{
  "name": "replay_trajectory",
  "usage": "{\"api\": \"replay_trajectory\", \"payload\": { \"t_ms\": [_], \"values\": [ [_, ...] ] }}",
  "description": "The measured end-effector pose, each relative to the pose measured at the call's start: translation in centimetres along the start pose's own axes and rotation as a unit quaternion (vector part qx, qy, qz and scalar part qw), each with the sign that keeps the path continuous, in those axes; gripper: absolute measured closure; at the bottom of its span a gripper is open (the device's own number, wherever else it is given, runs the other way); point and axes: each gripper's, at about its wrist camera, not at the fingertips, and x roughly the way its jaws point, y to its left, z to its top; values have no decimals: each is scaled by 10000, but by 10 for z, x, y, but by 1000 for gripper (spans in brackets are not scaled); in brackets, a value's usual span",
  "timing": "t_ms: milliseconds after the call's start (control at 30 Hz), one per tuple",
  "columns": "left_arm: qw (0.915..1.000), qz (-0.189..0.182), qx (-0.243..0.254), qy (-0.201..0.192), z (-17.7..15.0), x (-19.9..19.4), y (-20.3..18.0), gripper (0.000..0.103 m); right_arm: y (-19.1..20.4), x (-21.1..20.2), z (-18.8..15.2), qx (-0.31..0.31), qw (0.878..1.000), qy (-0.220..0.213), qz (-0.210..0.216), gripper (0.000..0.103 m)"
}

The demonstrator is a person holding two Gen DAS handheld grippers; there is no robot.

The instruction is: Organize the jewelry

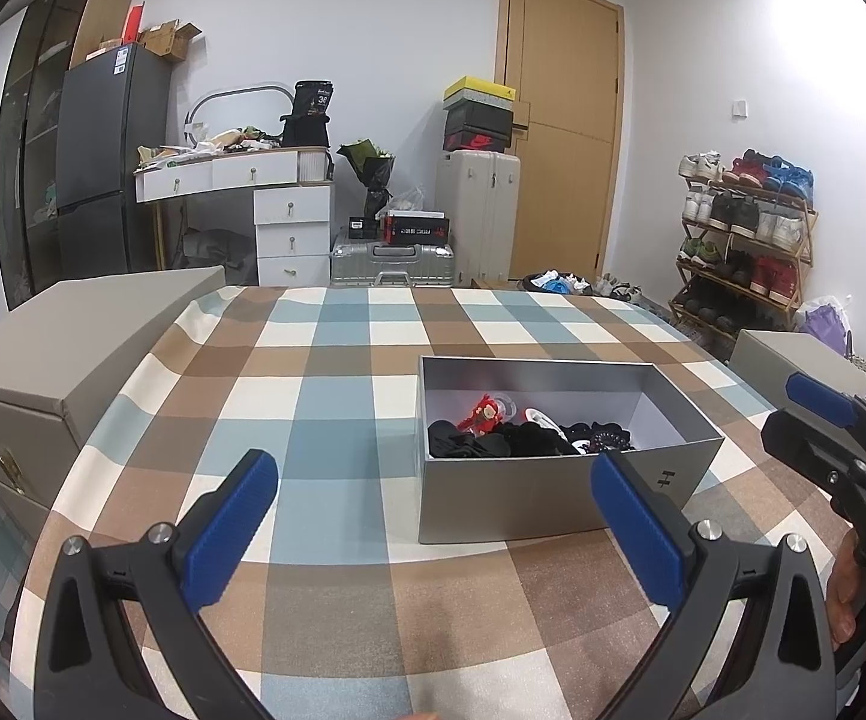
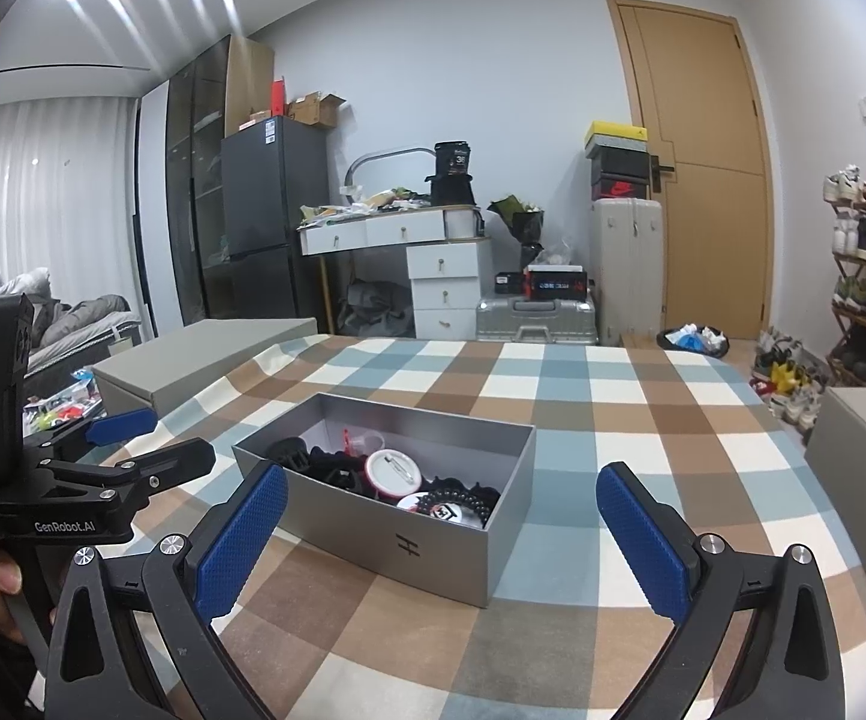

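Checkered tablecloth [image 2: 583, 396] holds jewelry box [image 2: 409, 546] ahead of both spread jaws.

- The cloth [image 1: 337, 396] on the desk ahead of both claws is checked in brown, pale blue, grey-blue and cream squares.
- The open box [image 2: 433, 546] just ahead of the right claw [image 2: 442, 534] is silver-grey, with a small dark mark on its near wall and a white inner lining.
- Inside the box: mostly black pieces [image 2: 325, 468], a red figure [image 1: 484, 414], a white round badge [image 2: 394, 468] with a red rim, and a string of black beads [image 2: 451, 495].
- Each claw has blue textured pads on black arms; the left claw [image 1: 433, 531] matches the right.
- Left of the left claw, a lidded box [image 1: 73, 336] is plain grey-beige with a brass-coloured clasp [image 1: 10, 468].
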Motion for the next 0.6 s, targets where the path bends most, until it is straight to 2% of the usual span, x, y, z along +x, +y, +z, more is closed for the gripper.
{"api": "replay_trajectory", "payload": {
  "t_ms": [600],
  "values": [
    [10000,-9,-21,0,0,-1,0,1,0,0,0,-8,10000,-1,-1,0]
  ]
}}
